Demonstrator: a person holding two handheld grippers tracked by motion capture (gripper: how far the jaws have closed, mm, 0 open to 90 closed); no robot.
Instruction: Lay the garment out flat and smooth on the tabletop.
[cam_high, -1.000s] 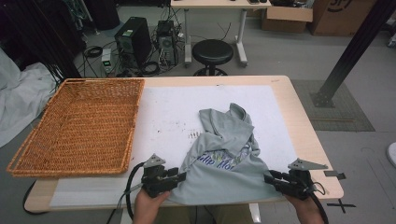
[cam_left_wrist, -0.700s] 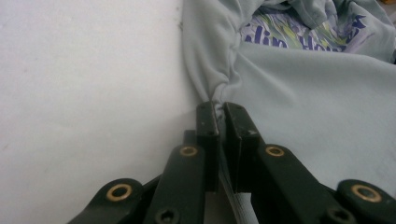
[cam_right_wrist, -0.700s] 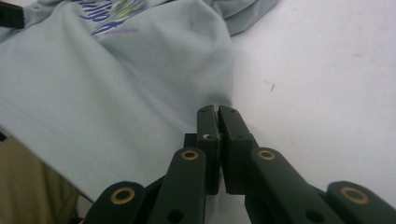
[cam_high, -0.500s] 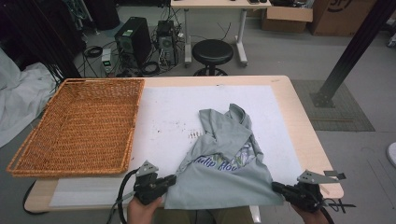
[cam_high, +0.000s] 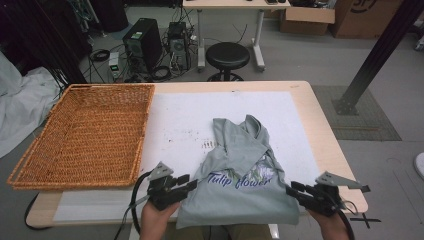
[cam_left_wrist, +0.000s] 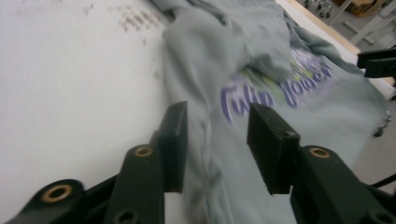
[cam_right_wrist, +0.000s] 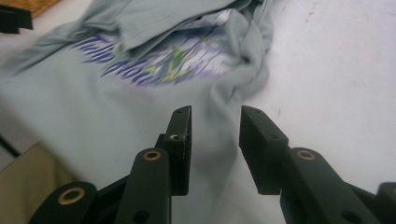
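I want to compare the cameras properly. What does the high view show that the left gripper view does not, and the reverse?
High view alone: the brown woven wicker basket left of the white table cover, the black round stool and the computer towers on the floor. Left gripper view alone: a close look between its own two black jaws, which stand apart over the cloth's side edge and have just been opening. Both share: the grey-green T-shirt with purple lettering, and the right gripper beyond it.

Purple script reading "Tulip flower" runs across the front of a grey T-shirt (cam_high: 240, 192) lying on a table; in the left gripper view the same lettering appears blurred.
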